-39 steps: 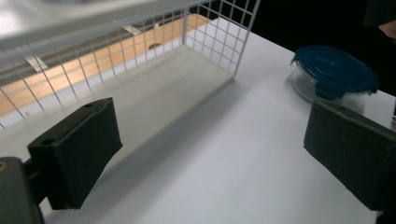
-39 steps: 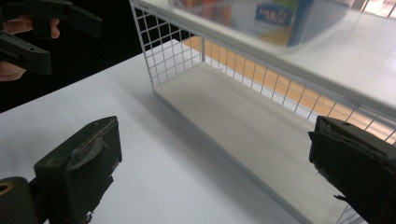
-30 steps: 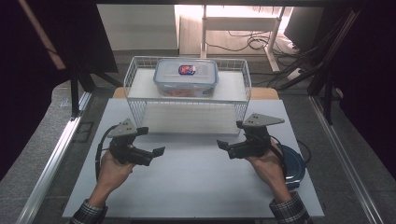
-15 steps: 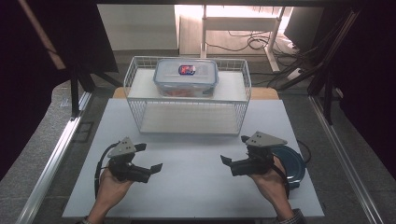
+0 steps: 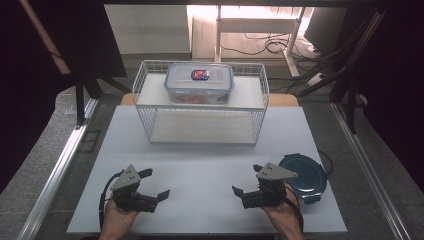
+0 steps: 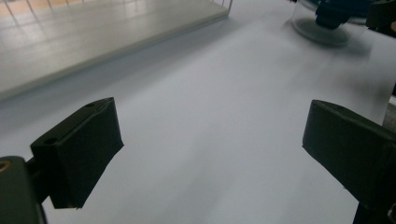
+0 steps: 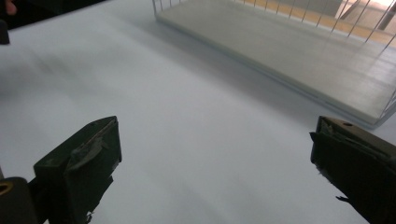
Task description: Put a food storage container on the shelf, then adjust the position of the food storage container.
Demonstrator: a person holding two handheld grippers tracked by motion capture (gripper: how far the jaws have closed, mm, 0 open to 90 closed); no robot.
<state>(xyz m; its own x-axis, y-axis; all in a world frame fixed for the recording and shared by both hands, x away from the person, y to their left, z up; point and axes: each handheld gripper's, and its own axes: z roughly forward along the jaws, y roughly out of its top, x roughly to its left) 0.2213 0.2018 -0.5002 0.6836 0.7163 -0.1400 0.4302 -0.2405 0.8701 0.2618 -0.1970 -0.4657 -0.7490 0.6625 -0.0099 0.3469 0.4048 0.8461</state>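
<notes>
High view puts my left gripper (image 5: pixel 152 184) and right gripper (image 5: pixel 246 180) low over the near edge of the white table (image 5: pixel 210 175), each held in a hand, jaws spread wide and holding nothing; the left gripper view and right gripper view both show bare table between the black pads. Just beside my right gripper, on its outer side, lies the dark blue round lid (image 5: pixel 304 174), flat on the table, its edge close to my hand but not touching the jaws; in the left gripper view it sits blurred far ahead and to the right (image 6: pixel 327 23). Nothing stands between the two grippers, which point inward toward each other. Farther ahead of both, well apart from them, stands the white wire rack (image 5: pixel 202 112), its lower shelf bare in the right gripper view (image 7: pixel 299 51). On its top shelf rests the clear lidded food container (image 5: pixel 199 82) with a red and blue label. Compared with a second ago, I have drawn both grippers back toward the near edge and away from the rack, jaws as wide as before; the lid and container have not moved.
</notes>
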